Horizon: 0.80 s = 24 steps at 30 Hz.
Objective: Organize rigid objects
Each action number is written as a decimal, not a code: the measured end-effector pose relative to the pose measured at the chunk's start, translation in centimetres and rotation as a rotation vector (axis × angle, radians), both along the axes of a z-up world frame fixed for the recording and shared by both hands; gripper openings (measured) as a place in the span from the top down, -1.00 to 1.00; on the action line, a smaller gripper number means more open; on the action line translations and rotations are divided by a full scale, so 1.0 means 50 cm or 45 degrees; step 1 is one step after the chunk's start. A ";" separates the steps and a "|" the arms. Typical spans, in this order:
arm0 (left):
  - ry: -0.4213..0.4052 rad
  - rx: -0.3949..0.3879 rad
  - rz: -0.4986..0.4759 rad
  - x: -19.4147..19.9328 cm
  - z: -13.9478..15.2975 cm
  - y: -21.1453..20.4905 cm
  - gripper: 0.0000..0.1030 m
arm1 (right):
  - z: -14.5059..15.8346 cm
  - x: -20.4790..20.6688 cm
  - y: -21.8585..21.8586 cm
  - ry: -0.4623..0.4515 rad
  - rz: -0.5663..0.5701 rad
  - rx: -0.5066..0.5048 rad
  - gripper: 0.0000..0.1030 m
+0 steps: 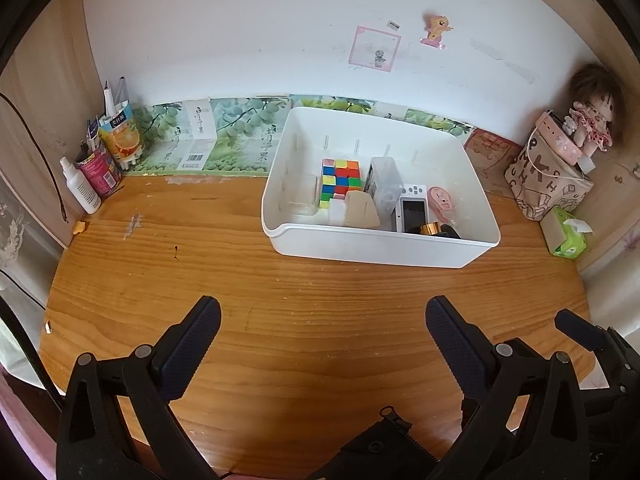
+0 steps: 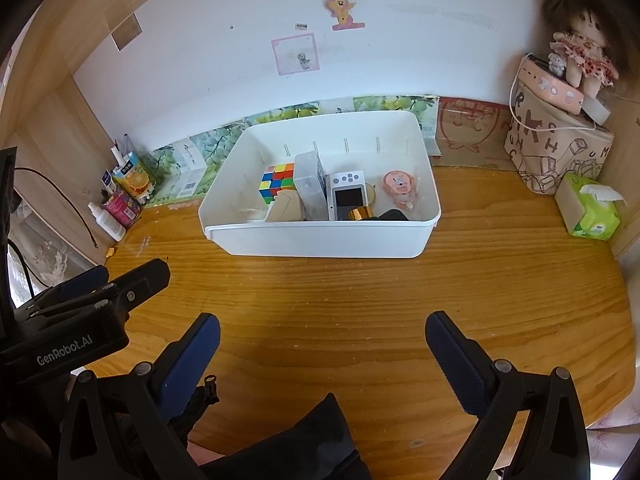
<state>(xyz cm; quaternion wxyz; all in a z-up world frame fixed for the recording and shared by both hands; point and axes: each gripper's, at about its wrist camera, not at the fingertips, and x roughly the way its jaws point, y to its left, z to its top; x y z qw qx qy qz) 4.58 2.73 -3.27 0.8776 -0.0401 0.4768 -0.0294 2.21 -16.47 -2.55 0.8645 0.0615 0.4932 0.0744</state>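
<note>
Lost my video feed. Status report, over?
Left gripper and right gripper: jaws open, empty, above the desk. White bin holds cube, camera, other items. Nothing in the way.

One bin, one cube, two grippers.

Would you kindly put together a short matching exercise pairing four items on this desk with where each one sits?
Things:
1. puzzle cube
2. tissue pack
3. spray bottle
4. doll

Places:
A. left back corner of the desk
B. inside the white bin
C. on top of the printed bag
D. on the desk, right of the bin

Pairs: 1-B, 2-D, 3-A, 4-C
</note>
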 end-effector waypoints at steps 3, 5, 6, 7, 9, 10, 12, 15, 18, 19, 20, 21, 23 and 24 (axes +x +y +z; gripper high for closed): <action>-0.006 -0.002 -0.004 -0.002 0.001 0.000 -0.98 | 0.000 -0.001 0.000 0.002 0.004 -0.001 -0.99; -0.009 -0.007 -0.004 -0.005 0.002 0.001 -0.98 | 0.000 -0.002 0.001 0.004 0.010 -0.003 -0.99; -0.010 -0.009 -0.003 -0.005 0.002 0.002 -0.98 | 0.000 -0.002 0.003 0.005 0.012 -0.003 -0.99; -0.011 -0.009 -0.002 -0.006 0.003 0.002 -0.98 | -0.001 -0.003 0.004 0.007 0.014 -0.004 -0.99; -0.013 -0.011 0.001 -0.007 0.003 0.003 -0.98 | 0.000 -0.003 0.005 0.009 0.017 -0.006 -0.99; -0.015 -0.013 0.002 -0.008 0.004 0.004 -0.98 | -0.001 -0.003 0.006 0.009 0.018 -0.007 -0.99; -0.017 -0.016 0.005 -0.009 0.004 0.006 -0.98 | -0.001 -0.003 0.008 0.011 0.023 -0.009 -0.99; -0.019 -0.019 0.012 -0.010 0.005 0.007 -0.98 | -0.001 -0.001 0.009 0.015 0.027 -0.012 -0.99; -0.019 -0.023 0.013 -0.010 0.004 0.009 -0.98 | -0.003 0.001 0.009 0.022 0.030 -0.014 -0.99; -0.018 -0.021 0.013 -0.010 0.004 0.009 -0.98 | -0.004 0.002 0.010 0.025 0.031 -0.015 -0.99; -0.018 -0.022 0.013 -0.009 0.004 0.009 -0.98 | -0.004 0.002 0.010 0.026 0.032 -0.015 -0.99; -0.017 -0.023 0.012 -0.010 0.004 0.010 -0.98 | -0.005 0.003 0.011 0.028 0.033 -0.015 -0.99; -0.018 -0.021 0.011 -0.009 0.005 0.009 -0.98 | -0.006 0.005 0.011 0.031 0.034 -0.014 -0.99; -0.019 -0.020 0.011 -0.009 0.004 0.009 -0.98 | -0.007 0.005 0.010 0.033 0.033 -0.014 -0.99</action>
